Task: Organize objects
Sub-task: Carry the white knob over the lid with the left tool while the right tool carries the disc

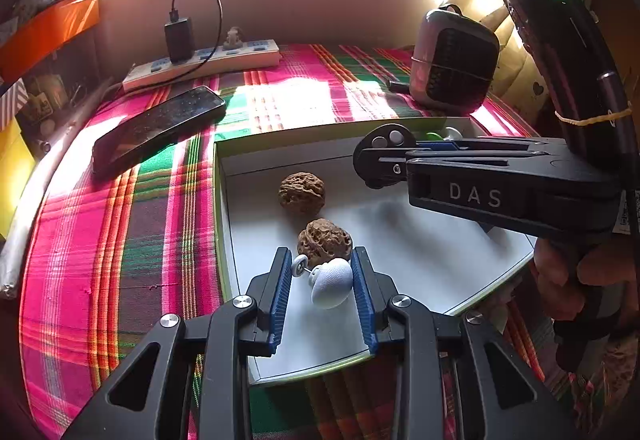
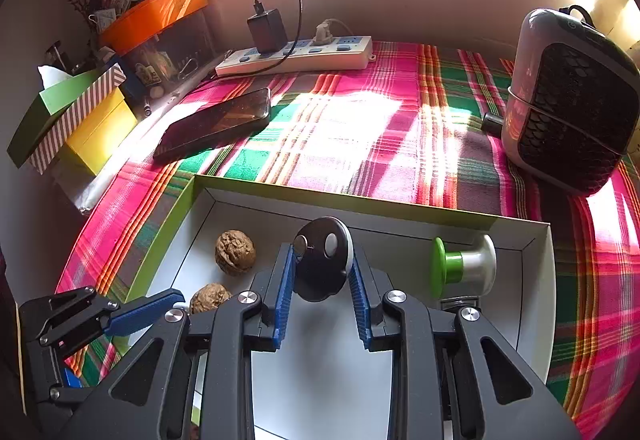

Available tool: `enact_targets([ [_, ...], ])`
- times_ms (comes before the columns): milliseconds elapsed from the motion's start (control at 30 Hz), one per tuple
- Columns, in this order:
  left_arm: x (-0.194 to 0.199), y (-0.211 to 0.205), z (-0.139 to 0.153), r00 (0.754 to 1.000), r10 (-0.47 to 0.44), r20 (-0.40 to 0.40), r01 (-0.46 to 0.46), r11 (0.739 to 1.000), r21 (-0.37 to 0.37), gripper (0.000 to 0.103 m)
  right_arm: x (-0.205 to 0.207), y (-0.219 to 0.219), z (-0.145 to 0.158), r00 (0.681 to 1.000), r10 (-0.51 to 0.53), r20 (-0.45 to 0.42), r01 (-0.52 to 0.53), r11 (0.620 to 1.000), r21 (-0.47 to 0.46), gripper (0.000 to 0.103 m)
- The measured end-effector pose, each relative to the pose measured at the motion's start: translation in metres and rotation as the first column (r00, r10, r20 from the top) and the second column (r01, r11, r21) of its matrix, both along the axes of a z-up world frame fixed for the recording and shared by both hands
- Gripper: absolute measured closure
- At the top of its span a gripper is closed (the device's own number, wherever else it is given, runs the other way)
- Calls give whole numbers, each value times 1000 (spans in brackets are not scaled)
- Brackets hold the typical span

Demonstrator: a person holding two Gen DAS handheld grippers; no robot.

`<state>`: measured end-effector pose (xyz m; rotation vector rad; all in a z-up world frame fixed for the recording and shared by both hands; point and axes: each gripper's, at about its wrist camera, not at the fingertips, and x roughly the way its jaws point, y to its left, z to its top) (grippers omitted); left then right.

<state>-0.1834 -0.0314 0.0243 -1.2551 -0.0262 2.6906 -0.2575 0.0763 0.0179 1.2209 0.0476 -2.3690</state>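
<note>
Both cams ride the grippers, tilted down and forward, close over the white tray [image 1: 240, 176] toward the window wall. Left view sits further left, catching the right gripper [image 1: 384, 152] side-on. Both share the walnuts [image 1: 301, 193], phone [image 2: 216, 124] and power strip [image 2: 296, 58].

A plaid of pink, green, orange and brown is seen on the tablecloth [image 2: 400, 144], and the box [image 2: 160, 240] upon it is white inside with a lime-green outer edge. Two brown, wrinkled walnuts [image 1: 302, 193] are shown in it beside a green and white spool [image 2: 460, 264], a white round piece [image 1: 332, 282] and a black disc [image 2: 322, 260] with pale buttons. Blue ribbed pads are carried on the black left gripper [image 1: 322, 280] and right gripper [image 2: 322, 272]; the phone [image 2: 216, 122] and charger [image 2: 267, 30] are black, the power strip [image 2: 296, 58] white with blue sockets.
</note>
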Motion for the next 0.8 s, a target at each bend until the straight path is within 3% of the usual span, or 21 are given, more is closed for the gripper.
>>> enact_targets([
  [300,-1,7,-5,1000,-13,0,13,999,-44,74,-5,-8,-5,1000,15,13,-15,1000,17,75],
  [800,0,6,-5,1000,-16,1,16,999,-38,74,-9,-12,-10,999,-5,39,3,999,39,75],
])
